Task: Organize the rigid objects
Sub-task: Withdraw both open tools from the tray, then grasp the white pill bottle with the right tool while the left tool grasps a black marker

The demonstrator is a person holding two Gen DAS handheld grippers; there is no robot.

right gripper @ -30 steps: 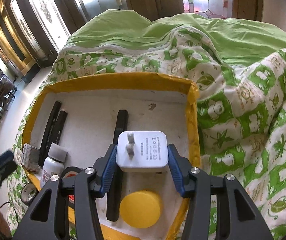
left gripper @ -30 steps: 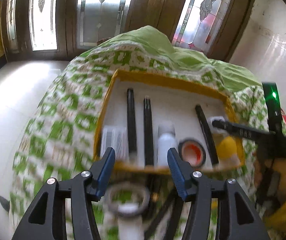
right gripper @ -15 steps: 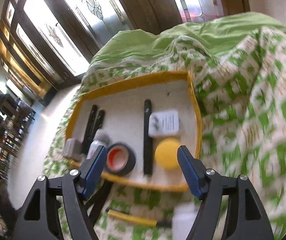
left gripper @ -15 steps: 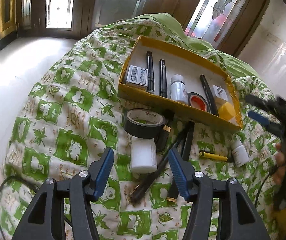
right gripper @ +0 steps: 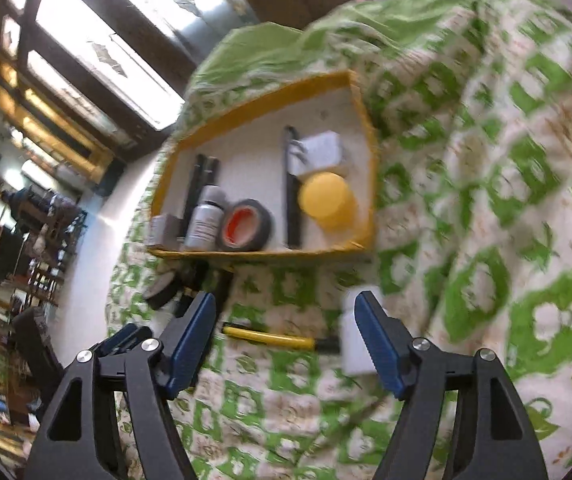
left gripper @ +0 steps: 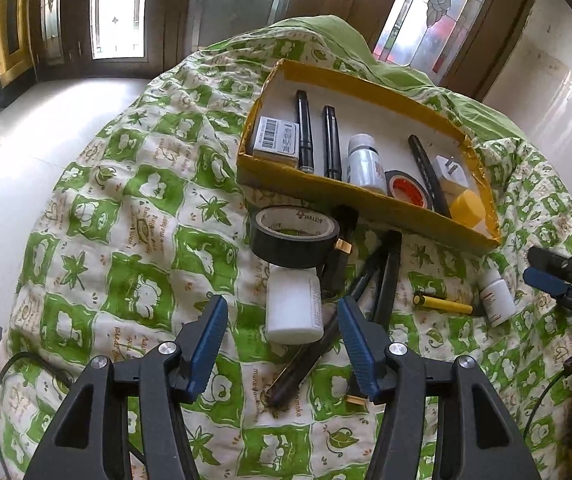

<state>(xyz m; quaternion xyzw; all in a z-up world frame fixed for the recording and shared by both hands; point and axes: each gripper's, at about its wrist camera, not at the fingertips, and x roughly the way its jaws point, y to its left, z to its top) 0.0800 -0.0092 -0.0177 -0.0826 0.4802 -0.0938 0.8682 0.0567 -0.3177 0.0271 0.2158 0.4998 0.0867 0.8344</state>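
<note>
Two handheld grippers hover empty over a green-and-white quilt, between loads while sorting loose items into a yellow-edged box.

In the left view, the left gripper (left gripper: 281,334) stands open, framing a white bottle (left gripper: 294,307) at lower centre, pads not touching it. In the blurred right view, the right gripper (right gripper: 286,338) holds nothing, its jaws closing slightly above a yellow pen (right gripper: 273,337). The box (left gripper: 366,200), upper right, already holds pens, tape, a charger. Next likely calls for lowering onto the bottle. A barcoded carton (left gripper: 277,138) bears Chinese characters, too small to read.
</note>
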